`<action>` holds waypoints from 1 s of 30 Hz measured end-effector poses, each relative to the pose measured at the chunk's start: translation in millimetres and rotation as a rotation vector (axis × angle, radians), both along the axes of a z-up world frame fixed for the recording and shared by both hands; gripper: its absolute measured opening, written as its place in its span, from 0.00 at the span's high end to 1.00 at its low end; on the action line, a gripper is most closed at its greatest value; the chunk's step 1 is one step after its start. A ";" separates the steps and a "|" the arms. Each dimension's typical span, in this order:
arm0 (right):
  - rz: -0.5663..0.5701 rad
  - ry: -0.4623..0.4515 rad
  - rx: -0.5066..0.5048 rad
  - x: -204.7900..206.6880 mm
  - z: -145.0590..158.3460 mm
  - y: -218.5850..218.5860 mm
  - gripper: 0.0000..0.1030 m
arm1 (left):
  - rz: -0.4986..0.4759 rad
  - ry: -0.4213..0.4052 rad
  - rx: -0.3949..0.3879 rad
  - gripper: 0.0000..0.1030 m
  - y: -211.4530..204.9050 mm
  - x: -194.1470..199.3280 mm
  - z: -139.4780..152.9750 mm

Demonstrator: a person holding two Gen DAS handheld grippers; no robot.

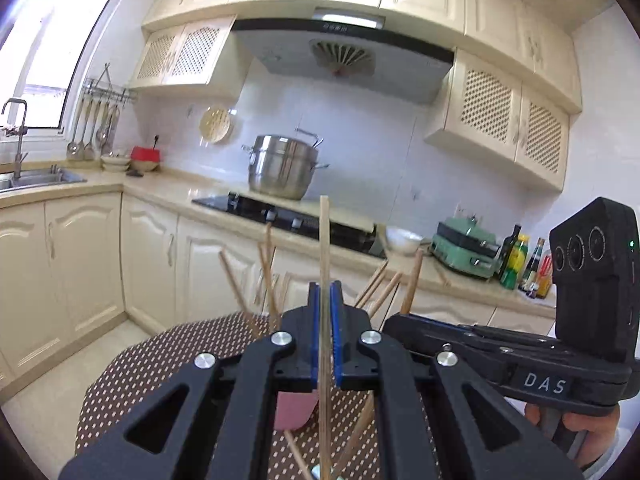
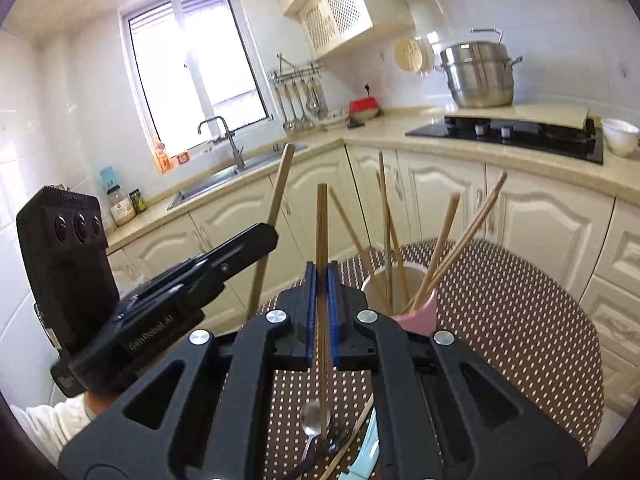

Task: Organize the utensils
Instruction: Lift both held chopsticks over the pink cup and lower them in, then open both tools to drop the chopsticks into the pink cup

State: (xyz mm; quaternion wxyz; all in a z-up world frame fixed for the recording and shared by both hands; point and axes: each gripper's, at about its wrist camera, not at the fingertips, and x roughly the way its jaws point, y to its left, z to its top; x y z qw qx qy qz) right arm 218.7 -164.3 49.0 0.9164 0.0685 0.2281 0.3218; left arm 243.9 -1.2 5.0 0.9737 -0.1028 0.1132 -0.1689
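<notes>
Two grippers hang above a dotted table (image 2: 520, 320) in a cream kitchen, each clamped on a single wooden chopstick held upright. The left gripper (image 1: 325, 320) pinches its chopstick (image 1: 324, 240) between narrow blue pads, and the right gripper (image 2: 322, 304) does the same with a darker chopstick (image 2: 321, 224); both sticks run down through the jaws toward the tabletop. The pink cup (image 2: 416, 320), already bristling with other chopsticks, stands on the table just to the right of the right gripper's tips and slightly ahead of them. From the left wrist view the cup (image 1: 294, 412) shows only as a pink patch low behind the jaws. To finish well, each stick probably wants carrying over the cup's mouth, kept near vertical, and lowered into a gap between the leaning sticks before the pads let go. A metal spoon (image 2: 314, 420) and loose sticks lie on the table below, not yet sorted.
</notes>
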 end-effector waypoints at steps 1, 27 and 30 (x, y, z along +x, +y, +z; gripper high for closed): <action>-0.007 -0.018 0.001 0.4 5.3 -0.2 0.95 | 0.001 -0.018 -0.003 0.95 -2.9 1.3 3.4; -0.148 -0.212 0.002 69.1 36.3 -8.9 0.95 | 0.200 -0.357 -0.113 0.95 -14.5 79.6 10.5; -0.144 -0.197 -0.006 73.3 27.1 -7.6 0.95 | 0.217 -0.363 -0.114 0.95 -14.0 85.6 4.3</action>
